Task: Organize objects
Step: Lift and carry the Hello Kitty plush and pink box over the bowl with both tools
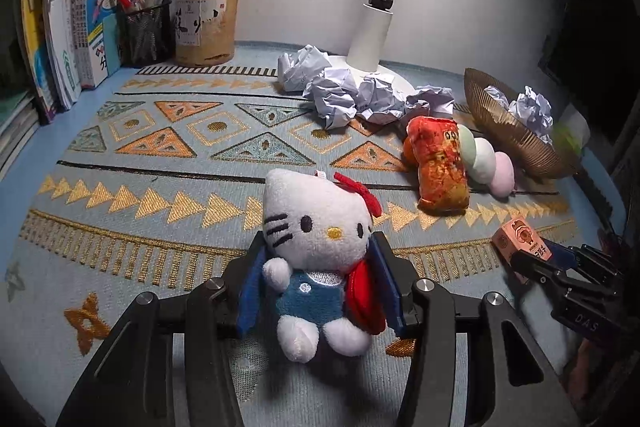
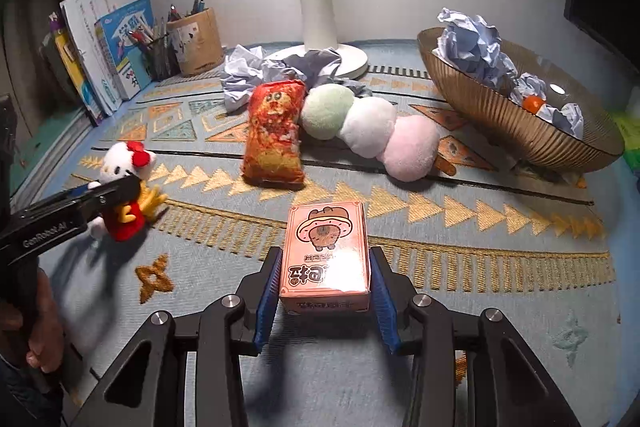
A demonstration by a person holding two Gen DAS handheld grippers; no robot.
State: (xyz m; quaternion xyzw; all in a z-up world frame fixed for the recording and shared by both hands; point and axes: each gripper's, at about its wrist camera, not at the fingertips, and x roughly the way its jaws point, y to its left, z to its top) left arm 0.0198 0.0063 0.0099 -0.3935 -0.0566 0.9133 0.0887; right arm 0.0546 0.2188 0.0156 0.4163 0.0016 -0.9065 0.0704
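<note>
A white cat plush point(image 1: 316, 223) with a red bow and blue overalls sits between the blue pads of my left gripper point(image 1: 316, 275), which is shut on its body. The plush point(image 2: 120, 159) and the left gripper point(image 2: 116, 193) also show at the left of the right wrist view, just above the patterned cloth. A pink cardboard box point(image 2: 326, 255) with a cartoon print lies lengthwise between the pads of my right gripper point(image 2: 326, 291), which is shut on its sides. In the left wrist view that box point(image 1: 516, 239) shows at the right edge, in the right gripper point(image 1: 534, 261).
An orange snack-shaped plush point(image 2: 274, 135) and a three-ball dango plush point(image 2: 368, 131) lie mid-cloth. A ribbed brown bowl point(image 2: 500, 123) at the right holds crumpled paper. More paper balls point(image 1: 340, 91) surround the white lamp base point(image 2: 352, 59). Pen cups point(image 1: 206, 23) and books point(image 1: 76, 27) stand back left.
</note>
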